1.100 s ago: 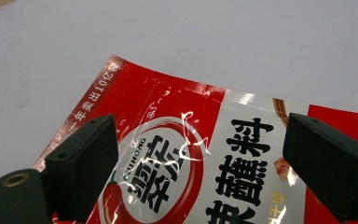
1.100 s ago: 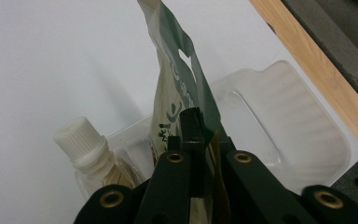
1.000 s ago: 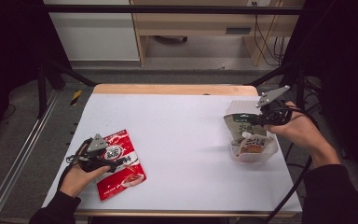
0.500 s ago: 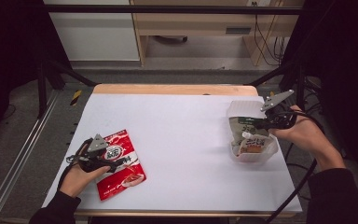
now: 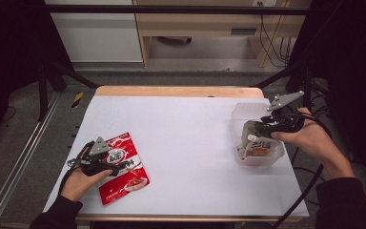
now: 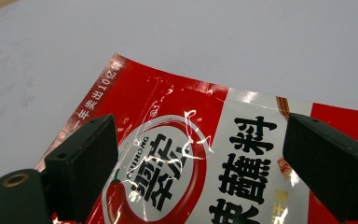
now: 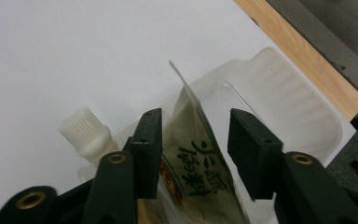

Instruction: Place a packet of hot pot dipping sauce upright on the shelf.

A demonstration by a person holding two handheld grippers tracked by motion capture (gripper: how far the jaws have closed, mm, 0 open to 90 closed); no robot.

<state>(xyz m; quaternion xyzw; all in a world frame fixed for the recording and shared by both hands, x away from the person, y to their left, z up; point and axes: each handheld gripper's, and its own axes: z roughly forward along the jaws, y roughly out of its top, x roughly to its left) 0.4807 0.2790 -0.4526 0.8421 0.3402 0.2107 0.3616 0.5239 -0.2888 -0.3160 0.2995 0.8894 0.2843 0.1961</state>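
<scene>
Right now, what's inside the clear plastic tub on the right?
The clear plastic tub holds a white-capped spout pouch and a pale green packet, between the right gripper jaws. Anything beneath them is covered.

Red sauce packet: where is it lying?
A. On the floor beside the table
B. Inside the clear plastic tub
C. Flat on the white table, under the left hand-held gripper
C: the red sauce packet lies flat on the white table, with the left hand-held gripper over it.
</scene>
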